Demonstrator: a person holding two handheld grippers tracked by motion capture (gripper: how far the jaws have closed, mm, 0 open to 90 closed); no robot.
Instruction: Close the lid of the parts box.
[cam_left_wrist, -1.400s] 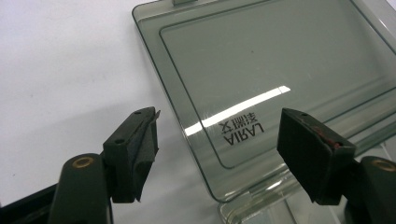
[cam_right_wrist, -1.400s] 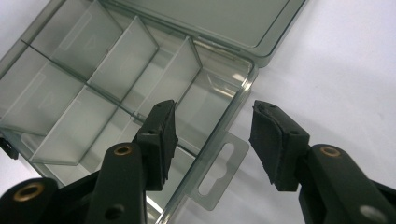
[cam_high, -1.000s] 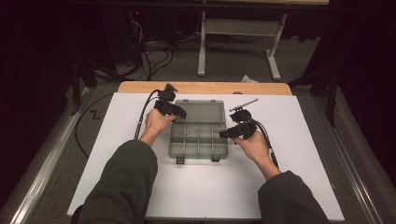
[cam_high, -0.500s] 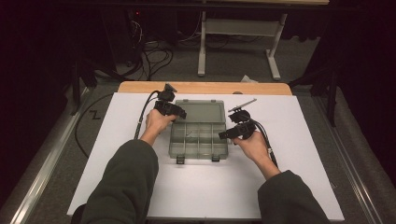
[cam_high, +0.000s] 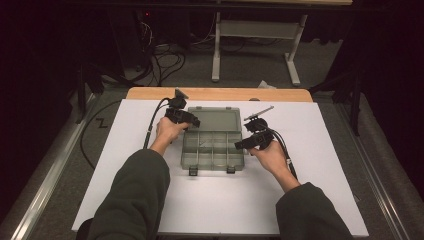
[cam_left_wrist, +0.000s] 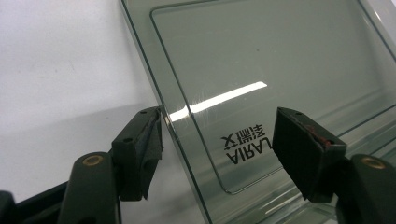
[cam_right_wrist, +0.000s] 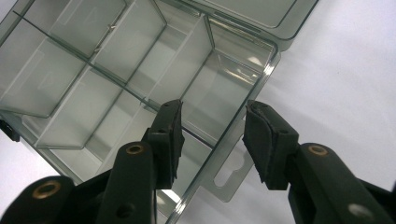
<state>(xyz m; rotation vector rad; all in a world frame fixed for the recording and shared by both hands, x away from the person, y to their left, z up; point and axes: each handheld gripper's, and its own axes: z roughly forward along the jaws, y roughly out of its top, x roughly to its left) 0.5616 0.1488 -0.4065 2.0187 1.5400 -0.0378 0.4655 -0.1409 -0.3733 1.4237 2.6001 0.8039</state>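
Dim, dark surroundings; bright white table (cam_high: 320, 150); glare streak on lid (cam_left_wrist: 233, 95).

Open compartment box (cam_high: 214, 145) at the middle of the desk (cam_high: 320, 150), a claw on either side.

The box lies nearer the desk's far edge than its near edge, with its lid (cam_high: 215, 119) folded back flat toward the far edge and its two latches (cam_high: 193, 171) facing the near edge. The left claw (cam_high: 192, 121) sits at the lid's left edge, straddling it; the right claw (cam_high: 239, 145) sits at the box's right wall, one side inside the box, one outside.
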